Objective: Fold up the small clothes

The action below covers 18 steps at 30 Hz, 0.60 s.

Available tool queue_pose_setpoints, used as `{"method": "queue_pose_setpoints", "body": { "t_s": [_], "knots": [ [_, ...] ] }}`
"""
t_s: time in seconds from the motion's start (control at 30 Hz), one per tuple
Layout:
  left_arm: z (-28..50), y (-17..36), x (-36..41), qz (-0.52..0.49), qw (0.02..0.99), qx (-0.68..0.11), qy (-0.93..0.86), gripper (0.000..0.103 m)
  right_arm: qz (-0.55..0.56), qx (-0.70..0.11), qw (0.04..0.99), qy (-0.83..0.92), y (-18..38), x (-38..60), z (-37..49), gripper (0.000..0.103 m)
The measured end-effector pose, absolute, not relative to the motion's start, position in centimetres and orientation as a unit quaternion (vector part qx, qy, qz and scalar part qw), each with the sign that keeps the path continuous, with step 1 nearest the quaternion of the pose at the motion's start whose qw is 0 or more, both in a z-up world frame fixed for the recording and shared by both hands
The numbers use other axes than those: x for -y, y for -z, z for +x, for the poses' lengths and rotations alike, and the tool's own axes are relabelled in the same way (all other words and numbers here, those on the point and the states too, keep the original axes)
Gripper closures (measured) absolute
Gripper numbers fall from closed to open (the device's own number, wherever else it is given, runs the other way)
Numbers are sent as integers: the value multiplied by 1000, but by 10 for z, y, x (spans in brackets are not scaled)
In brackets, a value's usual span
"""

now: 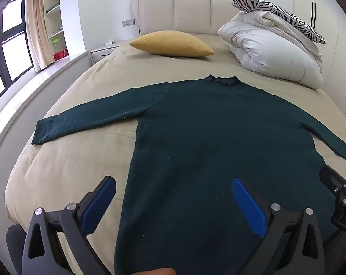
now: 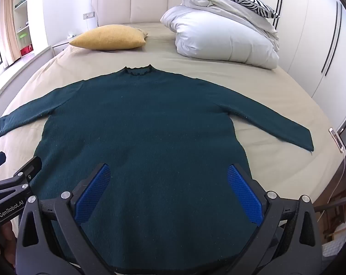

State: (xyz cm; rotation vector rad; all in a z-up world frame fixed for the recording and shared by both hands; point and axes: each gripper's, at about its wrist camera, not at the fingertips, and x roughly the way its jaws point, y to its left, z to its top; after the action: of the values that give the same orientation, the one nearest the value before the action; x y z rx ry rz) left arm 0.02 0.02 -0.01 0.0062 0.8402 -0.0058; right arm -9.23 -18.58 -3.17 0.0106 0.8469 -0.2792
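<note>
The dark green sweater lies flat on the bed, collar at twelve o'clock, sleeves spread towards three and nine, ready for folding. The left gripper and right gripper hover above its hem, jaws wide, empty.

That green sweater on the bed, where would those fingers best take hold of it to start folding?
Probably at a sleeve cuff. The green sweater lies flat and face up on the bed, both sleeves spread sideways. The right sleeve's cuff is a narrow free end that the open right gripper could pinch from the outer side, then carry across the body.
</note>
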Motion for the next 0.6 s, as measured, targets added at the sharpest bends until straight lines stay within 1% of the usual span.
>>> {"method": "queue_pose_setpoints", "body": {
  "t_s": [0.6],
  "knots": [
    [0,0,0,5,913,-408,1,0,9,-411,902,134,32,187,-93,0]
  ]
}}
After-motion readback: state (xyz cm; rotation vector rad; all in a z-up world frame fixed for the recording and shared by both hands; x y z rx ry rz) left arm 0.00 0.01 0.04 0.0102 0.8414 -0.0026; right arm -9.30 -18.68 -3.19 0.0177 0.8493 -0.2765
